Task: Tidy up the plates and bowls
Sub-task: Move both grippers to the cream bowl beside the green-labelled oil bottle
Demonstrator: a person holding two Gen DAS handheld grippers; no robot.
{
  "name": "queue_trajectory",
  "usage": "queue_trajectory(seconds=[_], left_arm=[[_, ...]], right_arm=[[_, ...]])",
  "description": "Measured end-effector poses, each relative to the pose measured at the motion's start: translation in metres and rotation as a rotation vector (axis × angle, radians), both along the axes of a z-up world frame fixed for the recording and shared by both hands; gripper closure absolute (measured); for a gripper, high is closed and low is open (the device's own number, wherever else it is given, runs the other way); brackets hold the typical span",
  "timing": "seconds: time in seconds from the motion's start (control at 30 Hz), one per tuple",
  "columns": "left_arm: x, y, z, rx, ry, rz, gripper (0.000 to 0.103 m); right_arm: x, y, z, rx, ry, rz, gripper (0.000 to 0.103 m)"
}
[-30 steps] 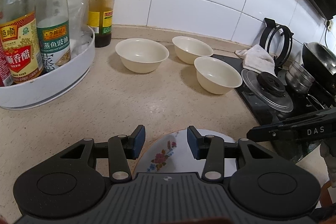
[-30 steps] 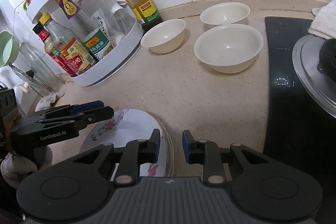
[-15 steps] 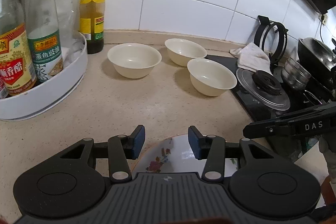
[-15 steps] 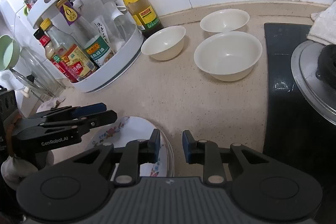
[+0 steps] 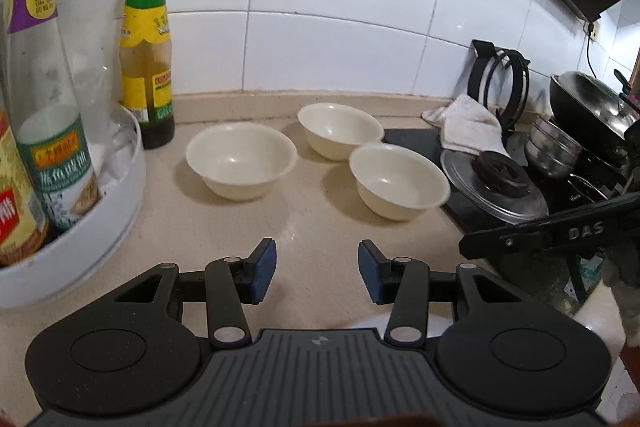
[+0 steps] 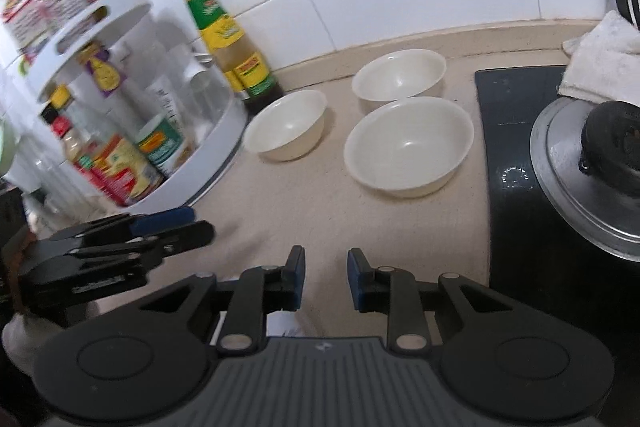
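Three cream bowls stand on the beige counter: a left bowl (image 5: 240, 163) (image 6: 286, 127), a back bowl (image 5: 340, 131) (image 6: 400, 77) and a right bowl (image 5: 400, 183) (image 6: 408, 147). My left gripper (image 5: 316, 273) (image 6: 200, 221) is open over bare counter, short of the bowls, with nothing between its blue pads. My right gripper (image 6: 326, 279) (image 5: 472, 243) hovers beside it with a narrow gap, holding nothing. A white sliver of the floral plate (image 6: 282, 325) shows under the right gripper's body; the rest is hidden.
A white two-tier turntable rack (image 5: 120, 187) (image 6: 224, 123) full of bottles stands at the left, with a green-labelled sauce bottle (image 5: 146, 43) beside it. On the right lie a black cooktop (image 6: 508, 131), a metal lid (image 5: 492, 183), a white cloth (image 5: 468, 123) and a wok (image 5: 592, 103).
Both grippers have moved forward towards the bowls. The floral plate, seen between the fingers before, has slipped out of sight under the gripper bodies. The bowls have not moved.
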State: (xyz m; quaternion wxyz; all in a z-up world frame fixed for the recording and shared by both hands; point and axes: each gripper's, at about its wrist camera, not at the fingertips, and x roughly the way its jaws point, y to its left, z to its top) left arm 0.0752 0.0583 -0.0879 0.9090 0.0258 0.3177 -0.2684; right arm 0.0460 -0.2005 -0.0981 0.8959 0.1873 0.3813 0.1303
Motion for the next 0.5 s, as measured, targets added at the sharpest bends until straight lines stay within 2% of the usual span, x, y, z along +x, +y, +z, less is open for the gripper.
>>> queue_trajectory(seconds=[0.17,0.33,0.5], left_arm=[[0.02,0.008,0.006,0.011,-0.005,0.003,0.049],[0.042,0.012,0.02,-0.012,-0.019,0.034,0.049],[0.068,0.007,0.033,-0.015,-0.015,0.069,0.046]], right_arm=[[0.024,0.007,0.001,0.032,0.001,-0.028,0.078],[0.055,0.021,0.034,0.003,-0.089,0.013,0.078],[0.1,0.028,0.065,0.01,-0.113,0.072,0.078]])
